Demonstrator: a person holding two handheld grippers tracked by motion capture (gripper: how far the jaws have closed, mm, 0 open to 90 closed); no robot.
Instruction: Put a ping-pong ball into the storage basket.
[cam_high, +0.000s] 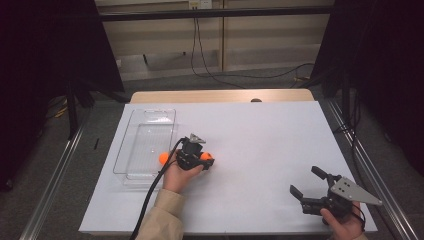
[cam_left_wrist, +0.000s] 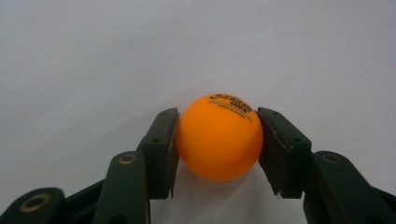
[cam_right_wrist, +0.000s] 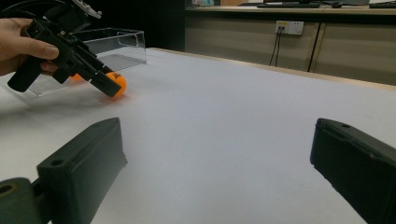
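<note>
The left gripper (cam_left_wrist: 218, 140) pinches an orange ball (cam_left_wrist: 219, 137) between its pads, low on the white table (cam_high: 260, 135) just right of the clear tray (cam_high: 131, 135), which sits toward the table's left edge. A second orange ball (cam_high: 163, 158) lies inside the tray. The grasp looks made; next comes a lift over the tray wall. The right gripper (cam_high: 306, 184) rests spread wide near the table's front right corner

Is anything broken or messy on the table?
Nothing looks broken or spilled. The left gripper squeezes one orange ball on the white table, and a second ball sits in the clear tray.
</note>
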